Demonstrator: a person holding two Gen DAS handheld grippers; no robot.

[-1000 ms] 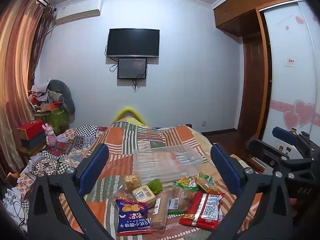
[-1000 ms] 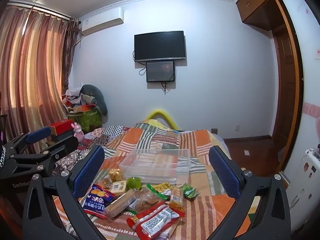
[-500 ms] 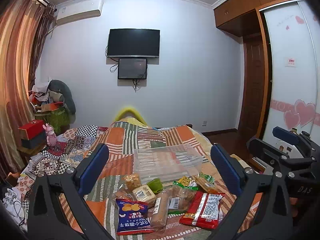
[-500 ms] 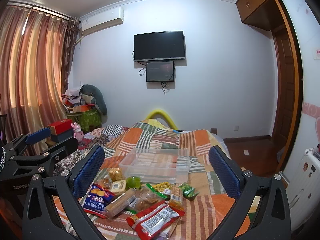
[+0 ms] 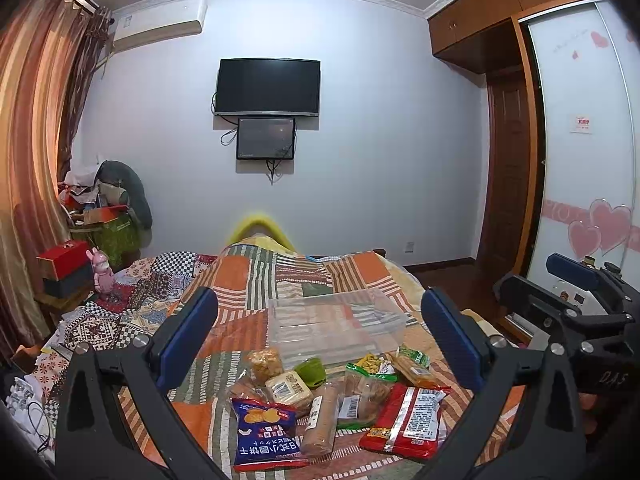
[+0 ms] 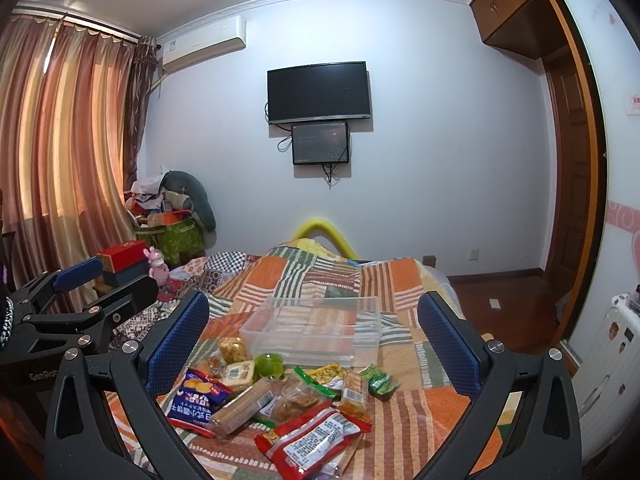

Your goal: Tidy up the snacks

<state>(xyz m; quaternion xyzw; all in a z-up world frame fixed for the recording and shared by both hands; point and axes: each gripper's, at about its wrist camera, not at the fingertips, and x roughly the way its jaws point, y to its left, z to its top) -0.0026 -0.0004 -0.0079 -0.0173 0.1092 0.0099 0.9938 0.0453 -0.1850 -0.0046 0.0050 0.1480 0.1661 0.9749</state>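
The snacks [image 6: 276, 400] lie in a loose heap on the bed [image 6: 420, 408], toward its near edge, and none of them is in the clear box [image 6: 316, 330] yet; the box sits just behind the heap, a bit further up the bed, empty and with no lid on, so I think it is there for the snacks to go into; the heap is close to the box so each pack has only a short way to go. At the near left of the heap is a blue chip bag [image 5: 266, 436] with a picture of round chips and white writing that is upside down from here and too hard to read; beside it lies a long biscuit pack [image 5: 320, 420]; at the near right is a red packet [image 5: 408, 420] with a white label of tiny print I cannot read; a small green cup [image 6: 270, 365] sits right by the box's near wall; green and yellow packs lie on the right side of the heap. The left gripper [image 5: 318, 344] is held up over the near edge of the bed, its blue pads wide apart and holding nothing; the right gripper [image 6: 314, 344] is the same, spread wide and empty; I think both are kept back and wide to get ready for a first pick. The side of the left gripper shows part of a word, "GenRob".
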